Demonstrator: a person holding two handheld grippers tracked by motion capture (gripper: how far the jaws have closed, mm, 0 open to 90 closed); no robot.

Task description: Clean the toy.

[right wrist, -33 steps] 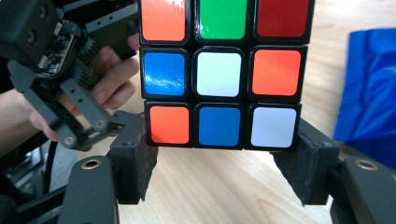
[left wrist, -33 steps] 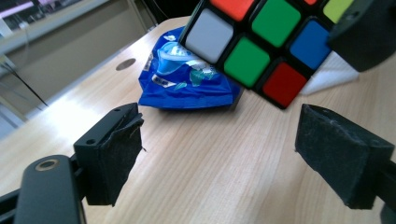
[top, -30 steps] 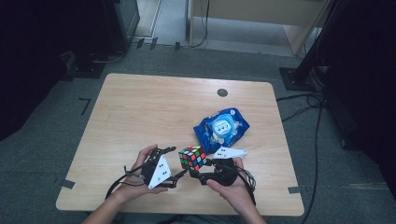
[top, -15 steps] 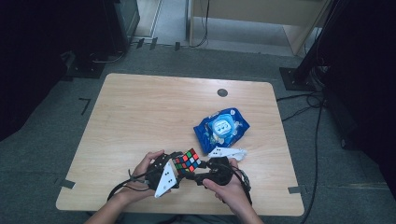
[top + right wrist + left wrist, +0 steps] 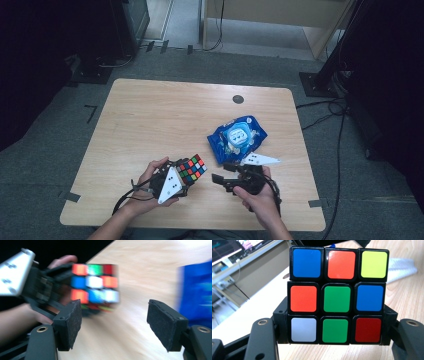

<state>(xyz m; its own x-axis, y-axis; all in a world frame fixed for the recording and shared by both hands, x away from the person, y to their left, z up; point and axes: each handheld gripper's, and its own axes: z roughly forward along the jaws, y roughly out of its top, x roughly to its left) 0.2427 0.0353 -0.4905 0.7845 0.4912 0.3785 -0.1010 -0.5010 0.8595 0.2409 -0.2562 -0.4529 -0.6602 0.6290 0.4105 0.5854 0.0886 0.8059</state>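
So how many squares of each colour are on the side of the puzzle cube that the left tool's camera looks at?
On the puzzle cube, held in the left tool:
Blue: 2
Orange: 2
Green: 2
Yellow: 1
White: 1
Red: 1
Total: 9

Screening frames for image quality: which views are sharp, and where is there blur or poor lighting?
Left gripper view: sharp on the puzzle cube, background soft. Right gripper view: motion-smeared cube and blue packet, while its own jaws stay crisp. High view: table evenly lit, surroundings dark, slightly soft overall.
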